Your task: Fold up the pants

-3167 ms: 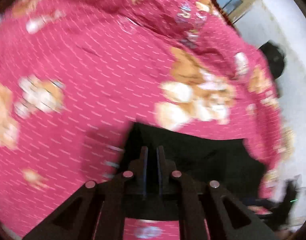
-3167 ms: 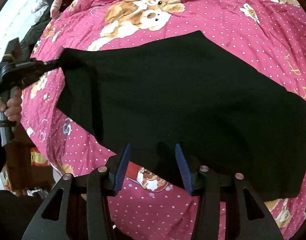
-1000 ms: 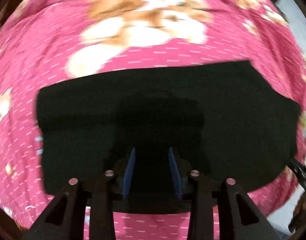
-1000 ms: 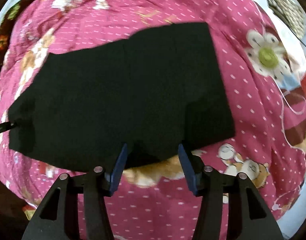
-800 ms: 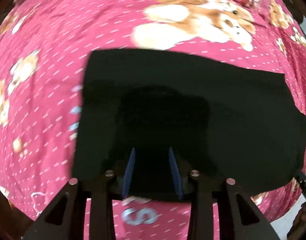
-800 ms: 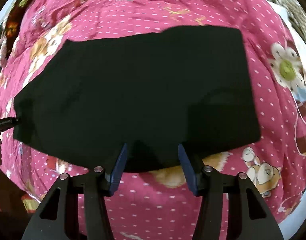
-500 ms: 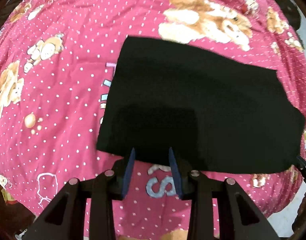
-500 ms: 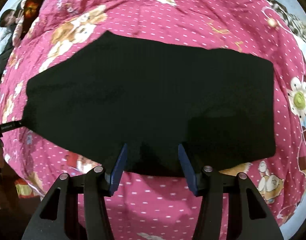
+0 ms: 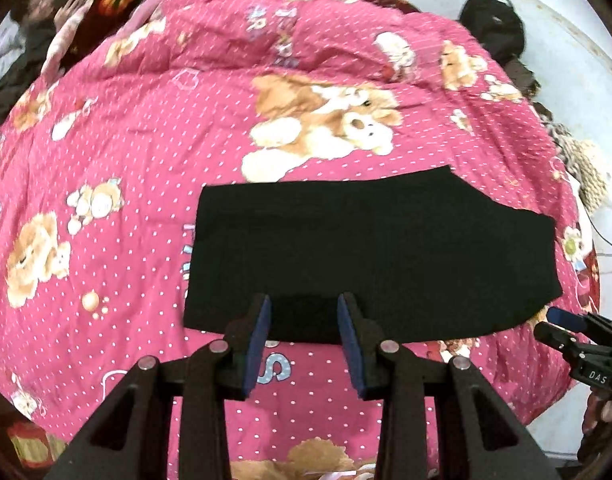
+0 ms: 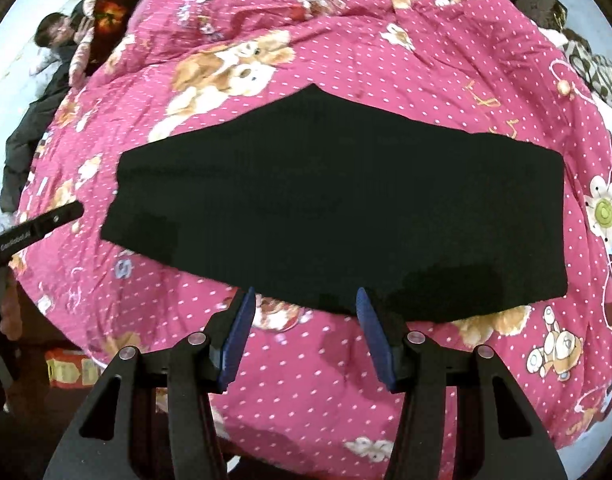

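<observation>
Left wrist view: pants [image 9: 369, 256] lie flat on the bed [image 9: 146, 168], a compact black slab with straight edges, sitting towards the bed's near edge, just below the big printed puppy [image 9: 325, 128]. Far edge steps down at the right, so layers aren't perfectly flush there. Left hand-held gripper [image 9: 304, 334] has its jaws apart with nothing between them, hovering over the near edge of the fabric; can't tell whether the tips touch it. Right hand-held gripper [image 9: 573, 330] shows at the right border, off the slab's near right corner, not on the cloth. Right wrist view: same slab [image 10: 337, 216] spread wide across the bed [image 10: 385, 40], no loose leg hanging out, outline roughly a long hexagon peaking at the far edge. Right hand-held gripper [image 10: 304, 326] also spread, empty, just at the near edge. Left unit [image 10: 42, 224] pokes in from the left, short of the near left corner, apart from the cloth. Judgement: at least one fold looks done, legs appear stacked and doubled, though black-on-black hides the layer count. Both tools released, so the current fold is set. Likely left: one more fold across the long axis to shorten it, plus squaring the stepped far edge. If a compact rectangle is the target, maybe two thirds through.
</observation>
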